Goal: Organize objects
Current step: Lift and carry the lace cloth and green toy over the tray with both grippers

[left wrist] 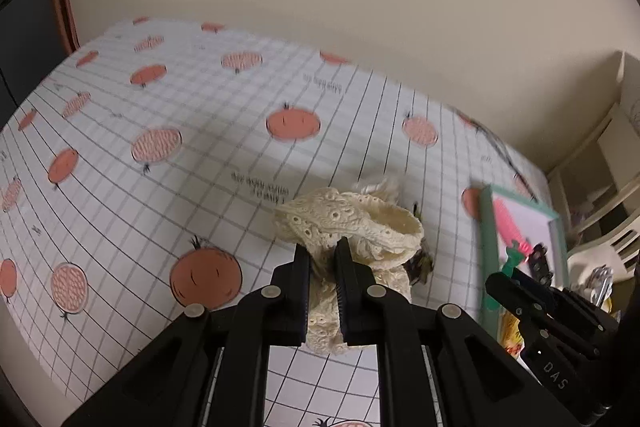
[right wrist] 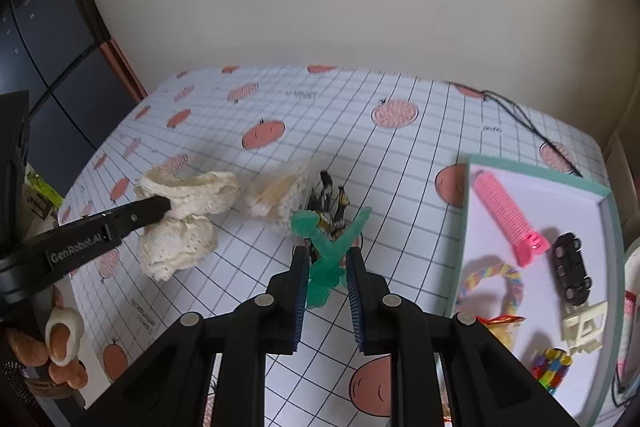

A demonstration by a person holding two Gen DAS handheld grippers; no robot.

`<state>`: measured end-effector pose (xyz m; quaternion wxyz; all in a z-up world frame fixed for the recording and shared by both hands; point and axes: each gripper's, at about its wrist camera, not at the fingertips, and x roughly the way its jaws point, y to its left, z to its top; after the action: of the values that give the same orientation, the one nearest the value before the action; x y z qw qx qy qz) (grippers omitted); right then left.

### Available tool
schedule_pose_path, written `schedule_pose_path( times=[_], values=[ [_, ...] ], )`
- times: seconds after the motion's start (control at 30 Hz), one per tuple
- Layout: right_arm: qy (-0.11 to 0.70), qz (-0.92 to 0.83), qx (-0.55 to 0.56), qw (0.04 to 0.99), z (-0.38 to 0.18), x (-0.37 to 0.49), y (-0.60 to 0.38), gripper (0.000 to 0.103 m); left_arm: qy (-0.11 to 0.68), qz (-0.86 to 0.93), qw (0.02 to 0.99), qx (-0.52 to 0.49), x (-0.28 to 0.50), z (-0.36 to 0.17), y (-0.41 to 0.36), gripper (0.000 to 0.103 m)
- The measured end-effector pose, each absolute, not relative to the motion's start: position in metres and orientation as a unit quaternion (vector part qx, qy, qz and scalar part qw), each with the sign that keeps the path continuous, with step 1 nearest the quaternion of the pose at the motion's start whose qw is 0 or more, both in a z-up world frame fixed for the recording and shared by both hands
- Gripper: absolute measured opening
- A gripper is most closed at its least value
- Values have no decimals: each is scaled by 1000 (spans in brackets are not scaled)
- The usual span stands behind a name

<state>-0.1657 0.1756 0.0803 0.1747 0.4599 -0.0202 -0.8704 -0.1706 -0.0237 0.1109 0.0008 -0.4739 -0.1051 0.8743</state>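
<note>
The teal-rimmed tray (right wrist: 464, 227) at the desk's (right wrist: 400, 163) right edge holds a pink hair roller (right wrist: 504, 215), a black toy car (right wrist: 570, 273), a pastel rope ring (right wrist: 490, 285), a cream plastic frame (right wrist: 584, 325) and a multicoloured woven piece (right wrist: 552, 367). The left tool (left wrist: 322, 255) is clenched on a cream lace cloth (left wrist: 356, 223) mid-desk; the right tool (right wrist: 328, 267) grips a green toy figure (right wrist: 326, 259) beside it

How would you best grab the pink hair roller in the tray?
Across the ribbed middle of the pink hair roller, coming from above. It lies flat and slanted in the tray, with bare floor on both long sides, so a tool's fingers probably fit there.
</note>
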Motion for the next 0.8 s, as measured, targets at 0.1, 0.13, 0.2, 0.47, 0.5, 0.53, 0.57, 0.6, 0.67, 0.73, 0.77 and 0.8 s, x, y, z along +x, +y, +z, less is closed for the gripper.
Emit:
schedule_pose_path(
  times=[0.1,0.13,0.2,0.47,0.5,0.53,0.57,0.6,0.67,0.73,0.77,0.8],
  values=[
    [-27,-875,450,178,90,-164,183,20,-104,885,0,-453,-167,124,-24,12],
    [-29,-876,448,178,92,-164,186,20,-105,888,-1,-447,-165,128,-23,12],
    [-31,-879,443,175,97,-163,191,20,-104,892,1,-439,-163,132,-21,12],
    [-40,-887,433,158,106,-160,217,20,-95,900,32,-425,-161,136,5,12],
    [-36,-888,432,153,105,-160,221,20,-93,900,35,-425,-162,137,11,12],
    [-33,-889,432,151,105,-159,225,20,-92,900,40,-425,-162,137,16,12],
    [-29,-890,430,147,104,-159,227,20,-93,900,46,-424,-163,138,21,12],
    [-26,-891,430,144,103,-158,231,20,-93,900,50,-422,-164,139,26,12],
    [-30,-891,430,138,100,-158,242,20,-88,903,58,-417,-165,142,38,12],
    [-38,-892,431,132,98,-159,255,20,-78,905,66,-413,-168,145,52,12],
    [-40,-893,430,128,97,-160,261,20,-73,906,71,-411,-169,146,59,12],
    [-41,-894,430,123,96,-160,268,20,-70,906,74,-411,-170,146,65,12]
  ],
)
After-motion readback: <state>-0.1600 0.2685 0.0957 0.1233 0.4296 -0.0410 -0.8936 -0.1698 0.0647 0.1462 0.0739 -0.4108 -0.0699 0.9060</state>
